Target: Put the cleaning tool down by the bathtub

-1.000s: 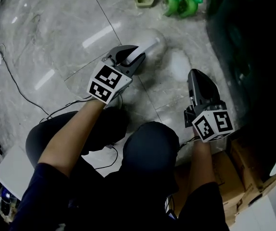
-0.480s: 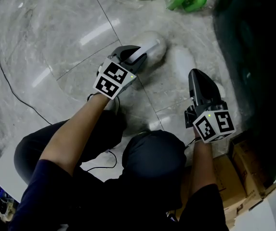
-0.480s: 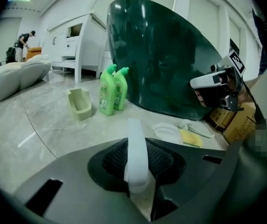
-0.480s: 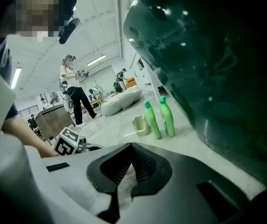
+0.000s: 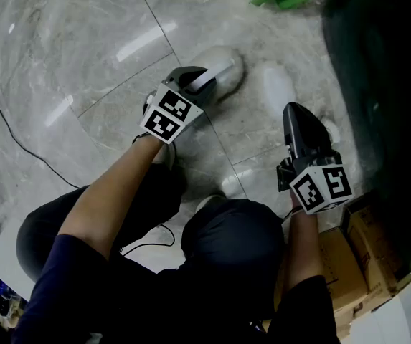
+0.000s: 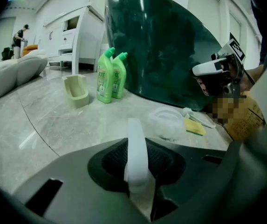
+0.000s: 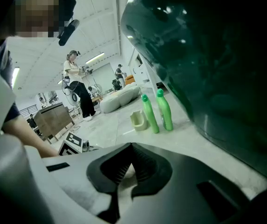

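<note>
My left gripper point(image 5: 202, 78) is shut on the white handle point(image 6: 135, 146) of the cleaning tool, low over the marble floor. The tool's pale rounded head point(image 5: 224, 66) reaches past the jaws toward the dark green bathtub point(image 5: 384, 84). In the left gripper view the handle point(image 6: 135, 146) stands upright between the pads, with the bathtub point(image 6: 166, 55) behind it. My right gripper point(image 5: 296, 115) hovers close beside the tub wall point(image 7: 208, 55). Its jaws point(image 7: 132, 146) meet at the tips with nothing between them.
A white fluffy pad point(image 5: 277, 84), a yellow sponge point(image 6: 195, 126) and a small brush point(image 6: 196, 117) lie on the floor by the tub. Two green bottles point(image 6: 111, 76) and a beige holder point(image 6: 77, 91) stand farther off. Cardboard boxes point(image 5: 356, 249) sit at the right, a cable point(image 5: 19, 135) at the left.
The head view has drifted slightly, so the bottles sit higher in frame. Both grippers keep nearly the same places, and the left one still grips the tool.
</note>
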`<state>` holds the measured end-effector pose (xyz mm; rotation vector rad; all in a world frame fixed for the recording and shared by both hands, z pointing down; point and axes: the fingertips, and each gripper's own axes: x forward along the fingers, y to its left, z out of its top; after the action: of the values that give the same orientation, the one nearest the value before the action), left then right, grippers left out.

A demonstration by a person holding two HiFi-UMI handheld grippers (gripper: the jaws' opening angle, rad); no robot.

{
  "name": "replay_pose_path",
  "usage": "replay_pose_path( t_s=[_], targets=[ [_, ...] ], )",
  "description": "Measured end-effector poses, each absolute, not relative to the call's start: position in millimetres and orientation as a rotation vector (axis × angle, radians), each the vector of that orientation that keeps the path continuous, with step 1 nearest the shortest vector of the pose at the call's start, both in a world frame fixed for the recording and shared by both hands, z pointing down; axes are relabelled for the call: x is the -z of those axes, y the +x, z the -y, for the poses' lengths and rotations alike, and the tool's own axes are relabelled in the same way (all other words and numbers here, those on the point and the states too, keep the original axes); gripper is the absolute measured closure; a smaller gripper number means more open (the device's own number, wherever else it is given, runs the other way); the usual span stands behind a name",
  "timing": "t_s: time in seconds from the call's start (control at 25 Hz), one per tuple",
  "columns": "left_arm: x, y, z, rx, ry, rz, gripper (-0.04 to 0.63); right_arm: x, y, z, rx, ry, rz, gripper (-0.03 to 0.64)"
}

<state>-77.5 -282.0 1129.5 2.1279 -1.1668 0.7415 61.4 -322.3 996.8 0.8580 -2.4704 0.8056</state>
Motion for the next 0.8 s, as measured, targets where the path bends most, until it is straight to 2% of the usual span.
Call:
replay_pose_path(
  t_s=[0.8],
  targets=[
    [-1154, -74, 270, -0.868, 2.108, 1.139, 0.485, -1003, 69, 323, -0.819, 0.853, 2.469, 0.612]
  ],
)
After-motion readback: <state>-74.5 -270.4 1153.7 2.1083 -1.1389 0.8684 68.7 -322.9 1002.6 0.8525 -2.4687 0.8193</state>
